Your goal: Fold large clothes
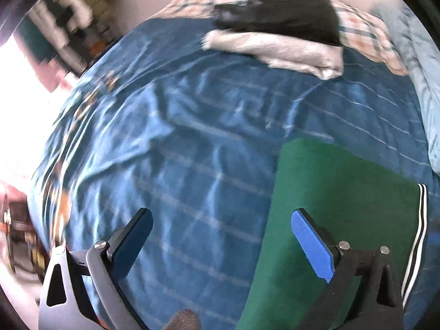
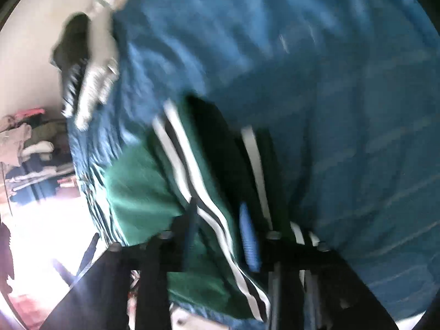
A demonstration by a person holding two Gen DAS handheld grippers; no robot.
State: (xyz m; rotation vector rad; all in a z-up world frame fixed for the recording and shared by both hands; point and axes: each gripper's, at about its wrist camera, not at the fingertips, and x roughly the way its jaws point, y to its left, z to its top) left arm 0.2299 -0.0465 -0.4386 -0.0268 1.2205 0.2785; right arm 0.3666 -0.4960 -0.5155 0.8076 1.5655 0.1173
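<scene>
A green garment (image 1: 338,211) with black and white side stripes lies on the blue checked bedspread (image 1: 192,137) at the right of the left wrist view. My left gripper (image 1: 222,236) is open and empty above the bedspread, its right finger over the garment's left edge. In the blurred right wrist view the same green garment (image 2: 143,192) is bunched, and its striped part (image 2: 209,214) runs between the fingers of my right gripper (image 2: 220,233). The fingers stand close together on that fabric.
A folded pile, black cloth (image 1: 286,8) on a grey one (image 1: 288,52), lies at the far side of the bed by a checked pillow (image 1: 365,35). A pale blue quilt (image 1: 423,82) runs along the right. Shelves of clothes (image 2: 33,159) stand beyond the bed's left edge.
</scene>
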